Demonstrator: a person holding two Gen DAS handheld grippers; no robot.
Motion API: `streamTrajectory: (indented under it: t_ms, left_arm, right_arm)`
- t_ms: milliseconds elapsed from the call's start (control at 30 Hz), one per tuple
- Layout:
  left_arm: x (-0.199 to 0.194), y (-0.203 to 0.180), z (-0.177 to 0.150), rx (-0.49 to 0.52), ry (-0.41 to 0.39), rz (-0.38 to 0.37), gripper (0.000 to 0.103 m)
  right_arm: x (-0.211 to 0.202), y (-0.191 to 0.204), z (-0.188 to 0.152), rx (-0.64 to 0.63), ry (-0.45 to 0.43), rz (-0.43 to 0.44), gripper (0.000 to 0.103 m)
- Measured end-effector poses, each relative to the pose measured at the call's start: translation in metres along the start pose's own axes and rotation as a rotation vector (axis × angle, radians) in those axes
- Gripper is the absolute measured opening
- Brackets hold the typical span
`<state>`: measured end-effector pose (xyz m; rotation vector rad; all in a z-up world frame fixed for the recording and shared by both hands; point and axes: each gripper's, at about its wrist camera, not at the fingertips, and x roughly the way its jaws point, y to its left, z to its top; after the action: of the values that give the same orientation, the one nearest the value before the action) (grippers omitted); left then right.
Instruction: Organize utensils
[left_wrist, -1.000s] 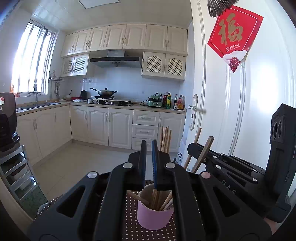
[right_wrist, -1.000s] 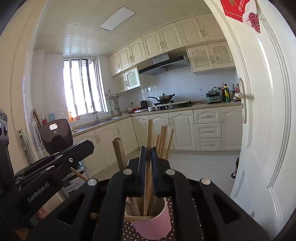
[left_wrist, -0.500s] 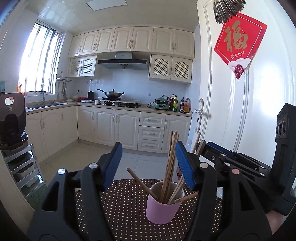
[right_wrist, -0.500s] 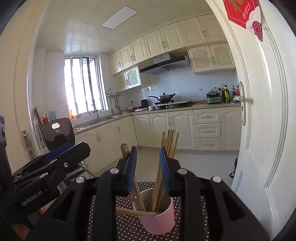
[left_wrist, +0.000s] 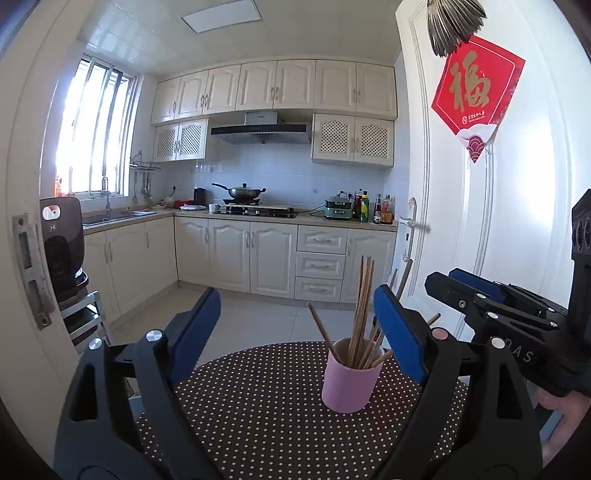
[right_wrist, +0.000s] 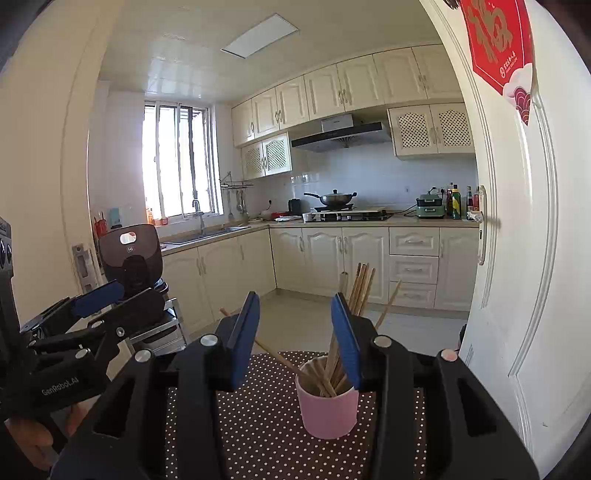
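Both grippers face a pink cup (left_wrist: 349, 380) that stands upright on a dotted tablecloth (left_wrist: 258, 406) and holds a bundle of wooden chopsticks (left_wrist: 361, 299). In the left wrist view the cup lies at about 1 o'clock from the left gripper (left_wrist: 295, 332), nearer its right-hand finger (left_wrist: 397, 332); the jaws are opening, wide apart, with nothing pressed between them. In the right wrist view the cup (right_wrist: 327, 410) lies at about 1 o'clock from the right gripper (right_wrist: 295, 343), partly behind its right-hand finger (right_wrist: 345, 339); these jaws are also opening, narrower, and grasp nothing. Most sticks have their long axis near vertical, tips towards 12 o'clock; one stray stick (right_wrist: 280, 360) leans out over the rim towards 10 o'clock. Neither gripper touches cup or sticks, and which is nearer cannot be told. The task appears nearly complete, with the sticks gathered in the cup.
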<state>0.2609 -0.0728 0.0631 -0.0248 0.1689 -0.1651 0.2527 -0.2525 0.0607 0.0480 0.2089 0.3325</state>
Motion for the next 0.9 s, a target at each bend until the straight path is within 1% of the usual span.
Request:
streamTrajectory:
  t_ms: [33,167,233,267,333,367,433,467,533,600,667,700,900]
  left_arm:
    - [-0.005,0.001,-0.001,0.005,-0.001,0.006,0.085]
    - [-0.037,0.004,-0.007,0.051,-0.026,0.044,0.087]
    - [-0.050,0.006,-0.010,0.067,-0.023,0.057,0.088]
    - [-0.058,0.007,-0.012,0.070,-0.021,0.059,0.088]
    - [-0.072,0.008,-0.017,0.080,-0.023,0.051,0.089]
    - [-0.079,0.008,-0.019,0.088,-0.026,0.053,0.090]
    - [-0.091,0.005,-0.025,0.112,-0.029,0.067,0.092]
    - [-0.096,0.005,-0.028,0.121,-0.025,0.069,0.092]
    - [-0.105,0.003,-0.033,0.132,-0.009,0.069,0.093]
    - [-0.116,0.004,-0.040,0.129,-0.004,0.076,0.093]
    - [-0.125,0.003,-0.045,0.134,0.009,0.078,0.094]
    - [-0.130,0.003,-0.048,0.131,0.016,0.075,0.095]
    - [-0.166,0.002,-0.063,0.113,0.000,0.102,0.095]
  right_arm:
    - [-0.004,0.003,-0.001,-0.005,0.003,-0.002,0.047]
    - [-0.028,0.016,-0.010,-0.025,0.019,-0.018,0.055]
    - [-0.039,0.023,-0.016,-0.028,0.023,-0.026,0.062]
    - [-0.044,0.027,-0.019,-0.032,0.025,-0.030,0.063]
    - [-0.054,0.034,-0.025,-0.043,0.024,-0.041,0.071]
    - [-0.058,0.038,-0.028,-0.051,0.027,-0.052,0.074]
    - [-0.069,0.044,-0.035,-0.069,0.025,-0.074,0.082]
    - [-0.076,0.047,-0.038,-0.075,0.017,-0.082,0.084]
    - [-0.088,0.051,-0.042,-0.074,0.014,-0.102,0.091]
    - [-0.099,0.053,-0.049,-0.059,0.014,-0.116,0.094]
    - [-0.109,0.055,-0.058,-0.039,0.046,-0.132,0.095]
    - [-0.114,0.057,-0.062,-0.033,0.048,-0.133,0.095]
    - [-0.151,0.075,-0.080,-0.048,-0.013,-0.179,0.095]
